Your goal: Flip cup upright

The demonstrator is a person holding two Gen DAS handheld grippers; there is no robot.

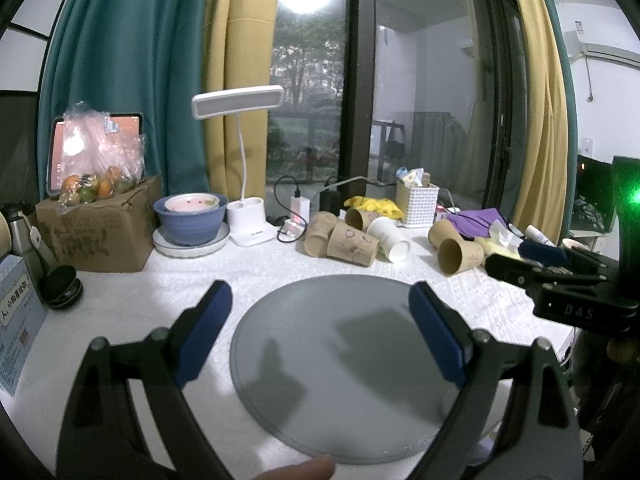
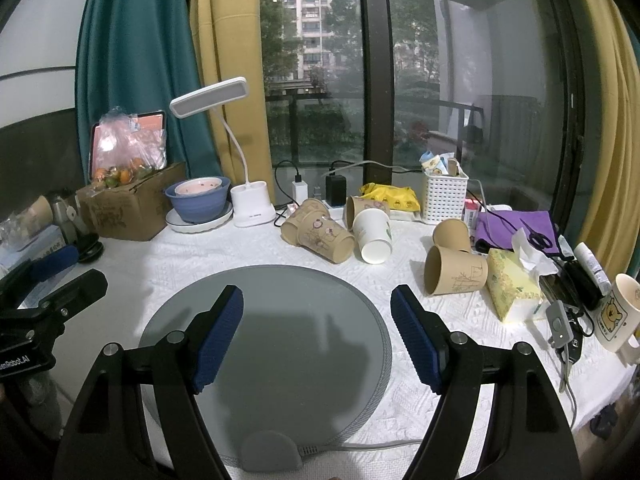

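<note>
Several paper cups lie on their sides at the back of the table. A white cup (image 2: pixel 373 234) lies with its mouth toward me, next to brown printed cups (image 2: pixel 320 235). Two plain brown cups (image 2: pixel 454 272) lie further right, one in front of the other. They also show in the left wrist view: the white cup (image 1: pixel 389 238) and a brown cup (image 1: pixel 459 255). My left gripper (image 1: pixel 320 298) is open and empty above the grey round mat (image 1: pixel 340 364). My right gripper (image 2: pixel 316 300) is open and empty above the same mat (image 2: pixel 280 332).
A white desk lamp (image 2: pixel 252 204), a blue bowl (image 2: pixel 198 200) on a plate, a cardboard box (image 2: pixel 132 208) with fruit, chargers, a white basket (image 2: pixel 444 196), a tissue pack (image 2: pixel 510 284), a purple cloth and a bear mug (image 2: pixel 616 312) ring the mat. The window is behind.
</note>
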